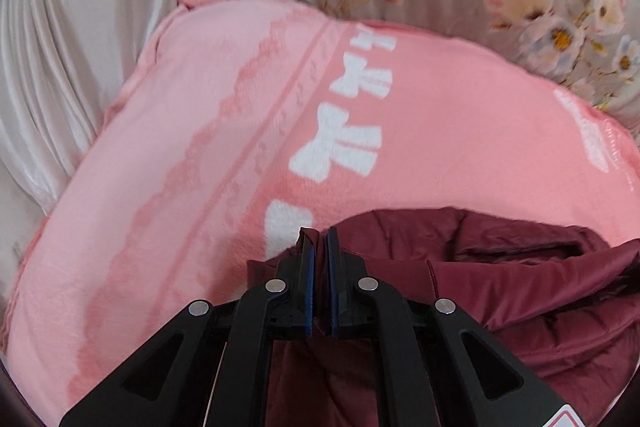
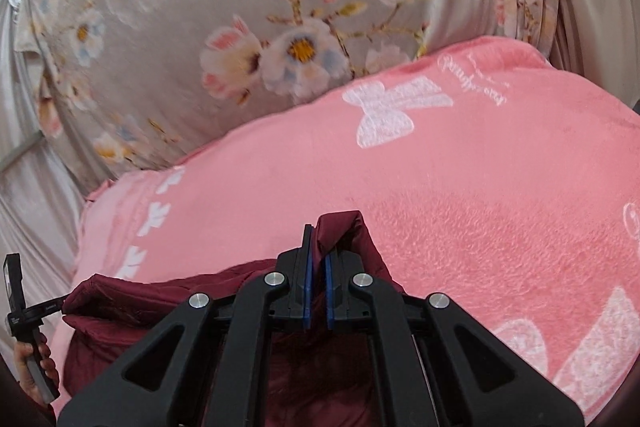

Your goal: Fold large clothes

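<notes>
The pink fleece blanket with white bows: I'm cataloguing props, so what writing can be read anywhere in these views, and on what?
White cursive script on the pink fleece blanket: too blurred to read.
Small print on the black handheld device at the left edge: too small to read.
Red-edged label on the left gripper: cut off.

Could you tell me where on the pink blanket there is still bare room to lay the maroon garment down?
Ahead of both grippers the pink blanket lies bare, up to the floral bedding at its far edge. Nearest the grippers it is crowded: the maroon garment bunches there.
</notes>
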Available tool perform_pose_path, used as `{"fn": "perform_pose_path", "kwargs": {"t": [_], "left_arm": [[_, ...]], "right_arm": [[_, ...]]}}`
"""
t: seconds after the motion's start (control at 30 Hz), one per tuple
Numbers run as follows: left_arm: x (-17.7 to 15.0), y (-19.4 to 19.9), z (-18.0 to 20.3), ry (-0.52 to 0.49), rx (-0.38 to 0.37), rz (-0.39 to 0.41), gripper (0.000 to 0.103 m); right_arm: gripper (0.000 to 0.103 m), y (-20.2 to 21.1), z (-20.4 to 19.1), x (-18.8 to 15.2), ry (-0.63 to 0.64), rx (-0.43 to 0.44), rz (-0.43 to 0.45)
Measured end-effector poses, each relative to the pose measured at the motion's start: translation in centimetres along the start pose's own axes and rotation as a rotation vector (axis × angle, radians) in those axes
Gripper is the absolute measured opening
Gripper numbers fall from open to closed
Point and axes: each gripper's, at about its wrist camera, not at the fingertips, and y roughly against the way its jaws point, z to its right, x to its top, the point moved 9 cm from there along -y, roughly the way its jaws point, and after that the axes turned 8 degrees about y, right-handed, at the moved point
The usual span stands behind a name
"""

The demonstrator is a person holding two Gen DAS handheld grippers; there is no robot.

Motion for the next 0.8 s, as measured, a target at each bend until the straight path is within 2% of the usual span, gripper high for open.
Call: {"fn": "perform_pose_path", "kwargs": {"t": [0.1, 0.23, 0.33, 0.47, 0.53, 0.63, 0.67, 0.7, 0.73, 0.77, 0.8], "left_arm": [[-1.0, -2.5, -0.1, -0.003, 0.018, -0.022, 0.012], [-1.7, -4.2, 0.3, -0.034, 0.023, -0.008, 0.014], [-1.9, -4.8, 0.6, -0.03, 0.002, 0.009, 0.015], [-1.4, -5.3, 0.6, -0.007, -0.032, 0.002, 0.015], [-1.0, -4.7, 0.1, 0.016, -0.048, -0.008, 0.017], [0.1, -1.8, -1.0, 0.032, -0.059, 0.032, 0.02], [0.9, 0.1, -1.9, 0.035, -0.027, 0.088, 0.041], [1.7, 1.9, -2.8, 0.038, 0.011, 0.145, 0.068], [2.5, 3.7, -3.5, 0.044, 0.038, 0.199, 0.075], [3.6, 6.1, -4.2, 0.051, 0.047, 0.268, 0.076], [4.1, 7.1, -4.3, 0.05, 0.045, 0.286, 0.076]], "right_arm": [[0.003, -2.3, 0.6, -1.4, -0.013, -0.022, -0.038], [0.004, -4.5, 1.1, -3.5, -0.029, -0.034, -0.088], [0.005, -6.0, 1.5, -5.0, -0.052, -0.033, -0.126], [0.008, -6.4, 1.8, -5.0, -0.091, 0.004, -0.141], [0.012, -5.5, 2.0, -4.4, -0.104, 0.017, -0.126], [0.033, -1.2, 2.4, -2.2, -0.111, 0.009, -0.015], [0.037, 0.1, 2.2, -1.5, -0.097, 0.009, 0.013], [0.037, 1.5, 1.6, -0.9, -0.07, 0.021, 0.038], [0.037, 2.3, 0.9, -0.6, -0.047, 0.03, 0.05], [0.037, 3.2, -0.3, -0.2, -0.004, 0.037, 0.059], [0.037, 3.6, -1.8, -0.2, 0.041, 0.05, 0.052]]}}
